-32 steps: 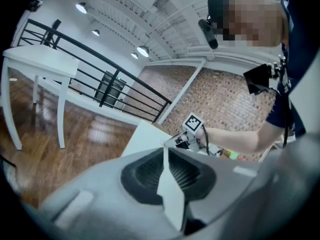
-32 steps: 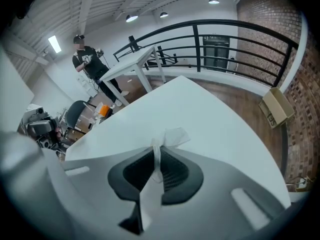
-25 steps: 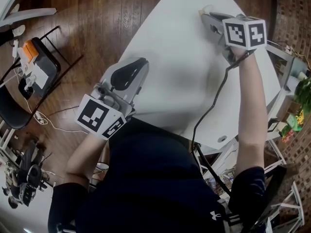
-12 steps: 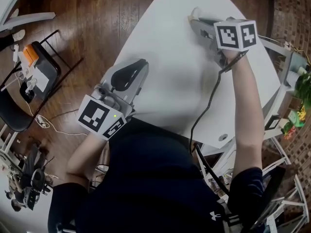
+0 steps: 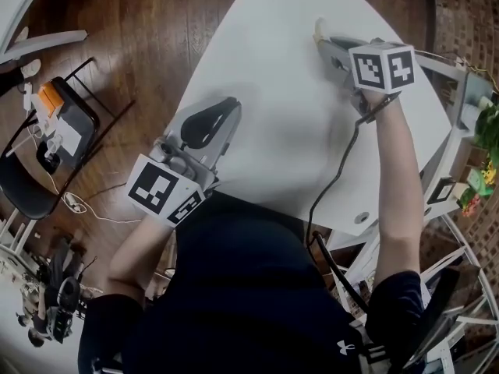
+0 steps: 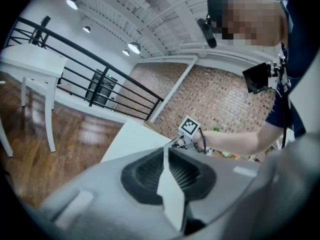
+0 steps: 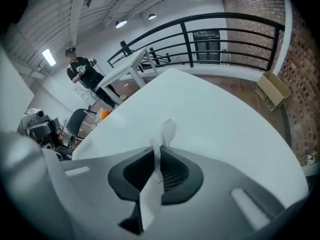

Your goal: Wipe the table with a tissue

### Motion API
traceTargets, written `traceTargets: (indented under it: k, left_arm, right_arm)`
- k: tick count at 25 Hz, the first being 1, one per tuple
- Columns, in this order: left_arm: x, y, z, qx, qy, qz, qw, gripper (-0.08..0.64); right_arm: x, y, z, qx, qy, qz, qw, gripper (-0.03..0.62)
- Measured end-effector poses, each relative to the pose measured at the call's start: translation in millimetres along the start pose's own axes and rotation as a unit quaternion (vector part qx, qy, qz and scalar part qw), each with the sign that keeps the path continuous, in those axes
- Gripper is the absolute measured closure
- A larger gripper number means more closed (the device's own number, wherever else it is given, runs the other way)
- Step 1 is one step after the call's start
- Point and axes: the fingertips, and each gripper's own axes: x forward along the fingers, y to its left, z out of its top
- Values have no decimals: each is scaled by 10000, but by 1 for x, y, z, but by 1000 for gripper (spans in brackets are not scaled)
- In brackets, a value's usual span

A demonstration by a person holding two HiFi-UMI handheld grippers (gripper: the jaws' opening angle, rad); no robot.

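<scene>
The thin, crumpled white paper tissue is pinched between the closed jaws of the right tool, its wrinkled tip sticking out ahead, low over the far part of the smooth, rounded white worktop

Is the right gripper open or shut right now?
Shut on the tissue: the right gripper has its fingers pinching a thin white strip, the end poking out over the table.

Head view: overhead, facing steeply down at the bench. Left gripper view and right gripper view: mounted close behind their jaws, facing along them. All three share the bench.
</scene>
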Motion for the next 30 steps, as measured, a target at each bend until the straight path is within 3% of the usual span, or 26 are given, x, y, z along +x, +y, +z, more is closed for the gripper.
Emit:
traceTargets:
  k: [6, 15, 21, 30]
  left_arm:
    - [-5, 6, -2, -61, -10, 83, 9999, 534]
    - [-16, 22, 3, -106, -108, 305, 9994, 534]
    - [-19, 17, 9, 2, -68, 166, 9998, 537]
    - [-1, -8, 7, 262, 222, -255, 9991, 539]
  right_arm:
    - [4, -15, 32, 27, -242, -196, 9995, 561]
    - [27, 14, 69, -89, -313, 137, 9994, 561]
    - [28, 32, 47, 110, -161, 475, 9987, 561]
    - [-6, -14, 6, 816, -614, -33, 9948, 561]
